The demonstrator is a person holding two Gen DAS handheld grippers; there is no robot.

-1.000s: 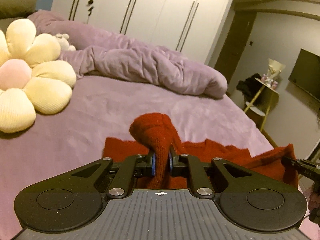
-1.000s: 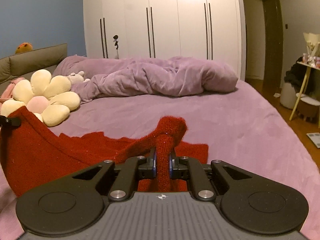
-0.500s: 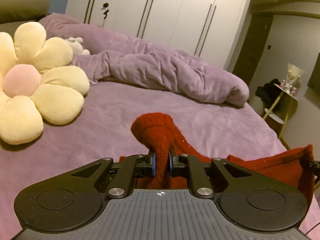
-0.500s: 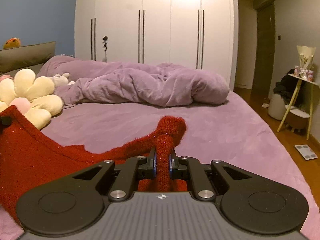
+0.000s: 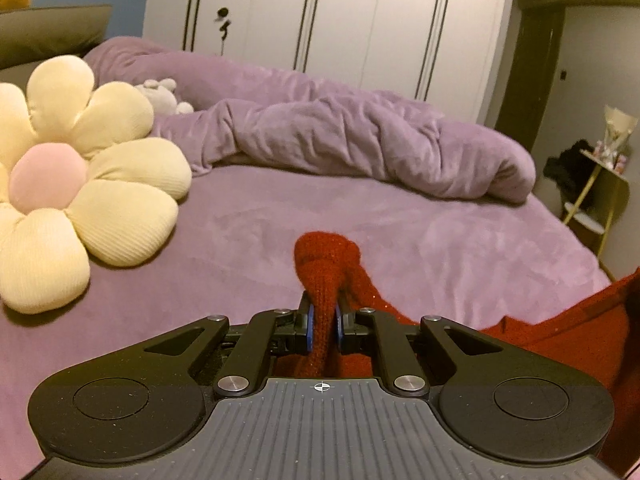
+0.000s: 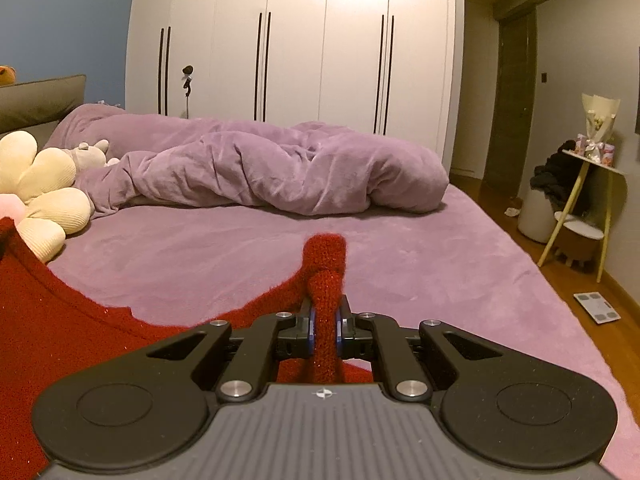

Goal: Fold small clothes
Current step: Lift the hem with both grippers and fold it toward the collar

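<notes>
Leftmost, a cream flower-shaped cushion (image 5: 76,176) with a pink centre lay on the purple bed (image 5: 248,224), and a small plush toy (image 5: 160,94) sat just behind its upper petals. Beyond them a crumpled purple duvet (image 5: 360,144) stretched across the far part of the mattress, in front of a white wardrobe (image 5: 340,20) with dark vertical handles.

Nearer the middle, the left gripper (image 5: 323,318) had its jaws pressed together on a bunched fold of the red knitted garment (image 5: 326,268), which rose in a rounded lump past the fingertips. From there the cloth ran rightward, hanging slack between the two tools above the bedcover, its edge dipping and climbing again.

Further right, the right gripper (image 6: 324,322) pinched another gathered corner of the same garment in the same way, with a knob of red knit poking up beyond its blue-edged pads (image 6: 311,330).

At the far right stood a small side table (image 6: 592,168) with slanted legs on the wooden floor (image 6: 520,216), a wrapped bouquet (image 6: 598,118) on top.
</notes>
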